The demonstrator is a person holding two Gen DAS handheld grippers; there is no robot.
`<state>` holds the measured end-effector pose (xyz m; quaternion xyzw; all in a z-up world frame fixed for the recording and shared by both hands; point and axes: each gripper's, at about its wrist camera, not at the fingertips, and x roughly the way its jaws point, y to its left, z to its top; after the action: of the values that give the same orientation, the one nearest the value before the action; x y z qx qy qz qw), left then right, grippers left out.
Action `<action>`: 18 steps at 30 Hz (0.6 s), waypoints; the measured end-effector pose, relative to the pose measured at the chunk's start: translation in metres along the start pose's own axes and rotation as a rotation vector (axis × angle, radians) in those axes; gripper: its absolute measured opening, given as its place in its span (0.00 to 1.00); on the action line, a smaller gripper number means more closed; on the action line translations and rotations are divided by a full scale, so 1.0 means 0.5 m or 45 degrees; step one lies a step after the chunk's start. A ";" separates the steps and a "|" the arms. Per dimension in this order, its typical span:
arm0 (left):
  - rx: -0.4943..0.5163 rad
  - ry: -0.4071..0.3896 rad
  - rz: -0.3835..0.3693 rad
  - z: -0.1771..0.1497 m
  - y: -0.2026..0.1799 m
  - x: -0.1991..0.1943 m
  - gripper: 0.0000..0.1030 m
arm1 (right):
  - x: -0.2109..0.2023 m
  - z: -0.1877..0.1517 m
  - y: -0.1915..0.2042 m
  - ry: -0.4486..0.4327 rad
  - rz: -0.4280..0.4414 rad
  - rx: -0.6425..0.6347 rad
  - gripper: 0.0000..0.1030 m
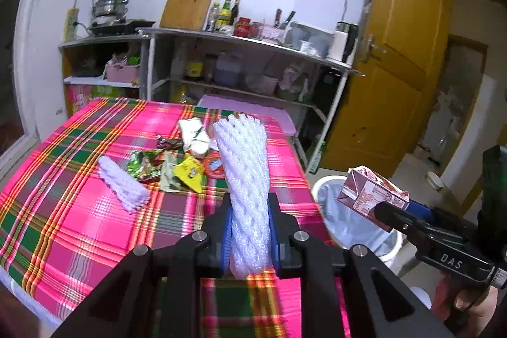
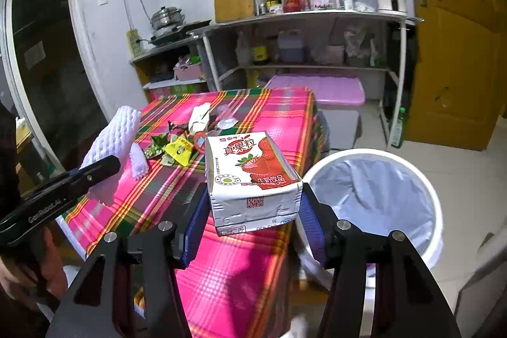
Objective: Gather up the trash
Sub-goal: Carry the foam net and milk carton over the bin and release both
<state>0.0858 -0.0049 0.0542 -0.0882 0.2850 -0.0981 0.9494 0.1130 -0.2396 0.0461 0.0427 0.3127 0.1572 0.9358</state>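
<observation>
Your right gripper (image 2: 253, 205), clamped on milk carton (image 2: 252, 176), sits nearest the bin (image 2: 421, 179), lower-right; left gripper (image 1: 250, 230) pinches foam net (image 1: 245, 179) upright.

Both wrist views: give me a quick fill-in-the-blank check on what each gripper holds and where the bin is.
1. The left gripper is shut on a white foam ____.
2. The right gripper holds a strawberry milk ____ between its jaws.
3. The white bin stands on the floor, lined with a pale ____.
4. A second foam net lies on the ____ tablecloth.

Missing words: net; carton; bag; plaid
</observation>
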 end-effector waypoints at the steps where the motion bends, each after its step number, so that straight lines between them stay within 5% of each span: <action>1: 0.008 -0.002 -0.009 0.000 -0.010 -0.005 0.19 | -0.007 -0.003 -0.004 -0.005 -0.006 0.005 0.54; 18: 0.139 0.068 -0.148 -0.018 -0.157 0.033 0.19 | -0.082 -0.040 -0.128 -0.037 -0.153 0.125 0.54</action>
<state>0.0835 -0.0854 0.0556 -0.0502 0.2987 -0.1707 0.9376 0.0873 -0.3135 0.0419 0.0721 0.3083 0.0846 0.9448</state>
